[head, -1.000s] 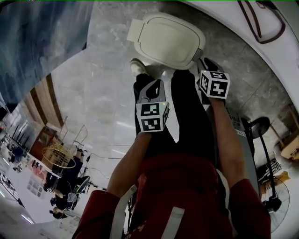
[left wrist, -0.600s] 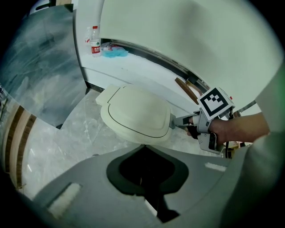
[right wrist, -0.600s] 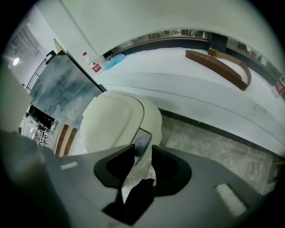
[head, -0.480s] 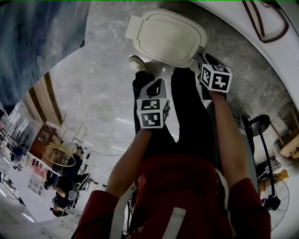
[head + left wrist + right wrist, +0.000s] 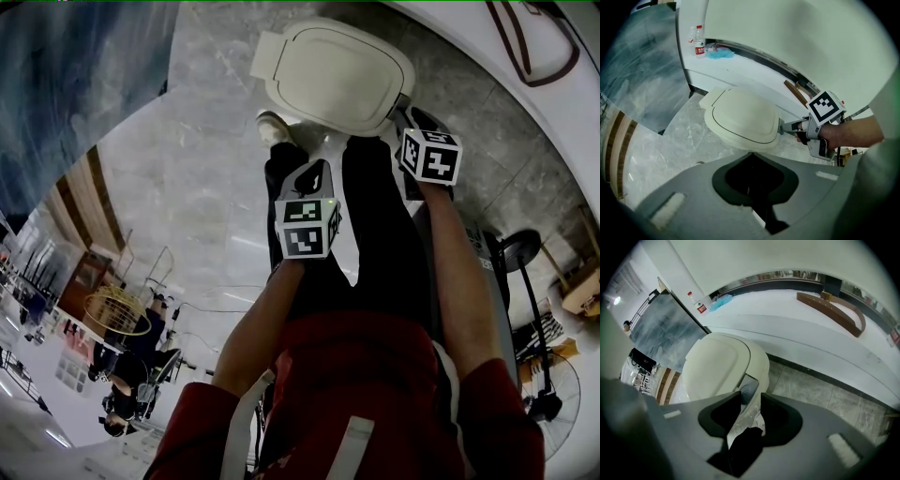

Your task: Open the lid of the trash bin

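Note:
The cream trash bin lid [image 5: 333, 75] lies down on its bin on the marble floor, ahead of the person's feet. My right gripper [image 5: 405, 105] reaches the lid's right edge. In the right gripper view its jaws [image 5: 751, 397] are opening, with a grey recess at the lid's rim [image 5: 749, 389] in the gap between them; the pads do not press on it. The left gripper view shows the right gripper [image 5: 782, 126] touching that edge of the lid [image 5: 740, 119]. My left gripper [image 5: 319, 169] hovers short of the bin, its jaws [image 5: 751, 153] meeting at the tips with nothing in them.
A white curved counter [image 5: 754, 70] runs behind the bin, with a water bottle [image 5: 698, 41] and a blue bundle [image 5: 719, 52] on it. A brown wooden strip [image 5: 834, 308] lies on the counter. The person's shoe [image 5: 274, 131] stands beside the bin. A fan stand [image 5: 520, 253] is at the right.
The head view has shifted a little, so the bin sits slightly higher in the picture. Both grippers keep about the same places by the lid.

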`<action>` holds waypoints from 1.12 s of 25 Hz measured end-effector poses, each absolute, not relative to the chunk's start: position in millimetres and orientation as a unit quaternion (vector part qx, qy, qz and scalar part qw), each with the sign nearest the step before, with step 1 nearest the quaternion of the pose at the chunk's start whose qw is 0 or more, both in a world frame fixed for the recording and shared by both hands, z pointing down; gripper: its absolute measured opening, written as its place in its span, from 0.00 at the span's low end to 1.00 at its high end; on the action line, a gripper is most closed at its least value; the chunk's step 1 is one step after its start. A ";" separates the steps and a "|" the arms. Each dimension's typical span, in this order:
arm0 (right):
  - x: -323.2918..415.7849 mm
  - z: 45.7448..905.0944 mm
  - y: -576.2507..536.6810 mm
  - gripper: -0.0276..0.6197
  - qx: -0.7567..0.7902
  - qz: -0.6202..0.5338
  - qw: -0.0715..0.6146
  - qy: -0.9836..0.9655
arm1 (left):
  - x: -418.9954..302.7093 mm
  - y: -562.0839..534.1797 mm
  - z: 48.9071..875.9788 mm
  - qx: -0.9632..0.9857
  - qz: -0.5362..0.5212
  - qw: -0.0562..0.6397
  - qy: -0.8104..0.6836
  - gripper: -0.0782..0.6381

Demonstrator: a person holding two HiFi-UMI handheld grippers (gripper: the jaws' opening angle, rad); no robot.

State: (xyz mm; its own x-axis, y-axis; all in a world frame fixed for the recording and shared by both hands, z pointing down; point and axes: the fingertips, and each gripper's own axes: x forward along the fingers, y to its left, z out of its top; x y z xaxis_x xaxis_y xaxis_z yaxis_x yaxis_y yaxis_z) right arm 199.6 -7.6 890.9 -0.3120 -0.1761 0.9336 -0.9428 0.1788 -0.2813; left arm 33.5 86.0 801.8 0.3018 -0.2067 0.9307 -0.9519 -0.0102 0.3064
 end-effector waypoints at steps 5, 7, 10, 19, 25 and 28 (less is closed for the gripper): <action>200.5 890.2 -7.2 0.26 0.422 0.480 0.405 -0.654 | 35.9 86.4 800.2 0.617 0.357 0.522 -0.469 0.12; 200.6 891.2 -7.5 0.26 0.419 0.480 0.407 -0.654 | 36.2 85.5 800.4 0.618 0.357 0.521 -0.469 0.12; 201.6 891.6 -8.8 0.26 0.417 0.475 0.412 -0.656 | 36.8 83.8 800.2 0.617 0.355 0.520 -0.471 0.12; 201.5 890.3 -11.2 0.26 0.419 0.463 0.422 -0.657 | 26.3 81.5 793.7 0.615 0.354 0.516 -0.479 0.12; 203.0 887.3 -11.4 0.28 0.418 0.472 0.430 -0.646 | 17.0 73.7 781.7 0.617 0.353 0.509 -0.485 0.12; 205.0 882.8 -11.4 0.26 0.419 0.469 0.440 -0.641 | 12.1 65.5 774.5 0.620 0.351 0.504 -0.489 0.12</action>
State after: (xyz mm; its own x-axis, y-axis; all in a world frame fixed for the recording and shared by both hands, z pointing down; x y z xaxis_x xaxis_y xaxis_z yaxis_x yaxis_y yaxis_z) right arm 205.0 -11.4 882.8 -0.2613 -0.1250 0.9571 -0.9500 0.2090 -0.2320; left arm 12.1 65.5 774.5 0.2755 -0.2526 0.9275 -0.9595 -0.0137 0.2813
